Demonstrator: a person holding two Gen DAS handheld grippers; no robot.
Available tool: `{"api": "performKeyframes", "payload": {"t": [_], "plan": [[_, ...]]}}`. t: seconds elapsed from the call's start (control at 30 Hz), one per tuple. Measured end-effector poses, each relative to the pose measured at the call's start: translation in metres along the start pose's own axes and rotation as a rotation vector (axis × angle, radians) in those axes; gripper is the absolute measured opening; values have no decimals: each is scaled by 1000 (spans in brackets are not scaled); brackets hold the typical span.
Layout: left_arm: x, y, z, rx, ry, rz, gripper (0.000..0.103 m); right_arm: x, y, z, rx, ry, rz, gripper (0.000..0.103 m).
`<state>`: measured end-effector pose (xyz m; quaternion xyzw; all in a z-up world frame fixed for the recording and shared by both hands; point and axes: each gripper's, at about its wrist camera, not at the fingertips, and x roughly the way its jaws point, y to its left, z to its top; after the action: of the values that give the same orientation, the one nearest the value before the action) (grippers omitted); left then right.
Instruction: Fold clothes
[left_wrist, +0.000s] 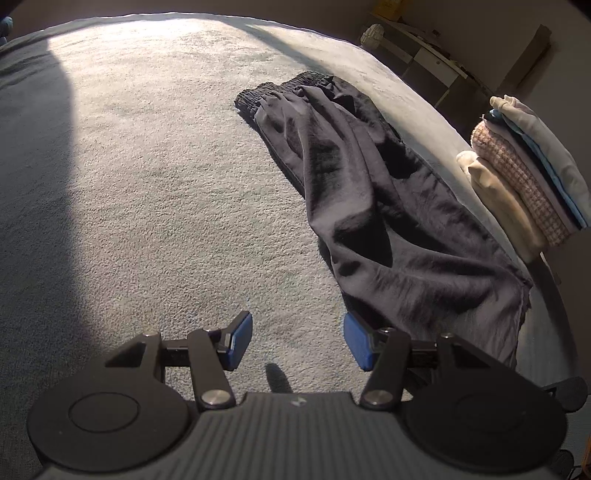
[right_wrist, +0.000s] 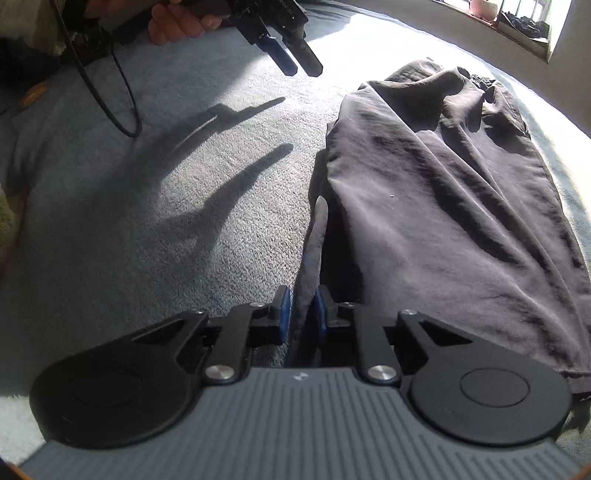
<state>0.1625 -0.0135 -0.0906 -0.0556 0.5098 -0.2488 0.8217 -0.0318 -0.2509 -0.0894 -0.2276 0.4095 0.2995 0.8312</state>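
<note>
Presently, 1 pair of dark trousers (right_wrist: 443, 206), lying lengthwise on a carpet-like blanket (left_wrist: 147, 184), ahead and to the right of both grippers. Right gripper (right_wrist: 303, 306): pressed together, pinching a fold of the trouser edge, likely to lift it over. Left gripper (left_wrist: 295, 339): spread, empty, hovering beside the hem. 1 stack of folded clothes (left_wrist: 528, 177) beyond.

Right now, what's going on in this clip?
A person is folding dark trousers laid out on a grey blanket, using a handheld gripper in each hand. The right gripper is shut on a strip of the trousers' edge near the hem. The left gripper is open with nothing between its pads, just beside the trousers' hem end. A stack of folded clothes sits off the blanket's far edge. No fold of the trousers across their length is made yet.
</note>
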Motion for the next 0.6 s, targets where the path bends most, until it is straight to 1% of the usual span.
{"api": "performKeyframes", "payload": {"t": [0.07,0.13,0.23,0.37,0.47,0.53,0.6], "plan": [[-1,-3,-2,12,4,3,56,-6,4,0,-44,-18,-26,0],[-1,-5,-5,27,10,6,56,-13,4,1,-40,-33,-12,0],[4,-9,-8,36,30,10,56,-7,4,-6,-59,-9,1,0],[9,-16,-10,58,46,9,56,-14,-5,-10,35,-23,25,3],[9,-22,-14,87,56,7,56,-37,-12,-9,86,-93,61,4],[10,-24,-17,100,66,4,56,-49,-16,-8,93,-125,45,5],[11,-25,-19,107,73,4,56,-54,-20,-5,88,-143,2,6]]}}
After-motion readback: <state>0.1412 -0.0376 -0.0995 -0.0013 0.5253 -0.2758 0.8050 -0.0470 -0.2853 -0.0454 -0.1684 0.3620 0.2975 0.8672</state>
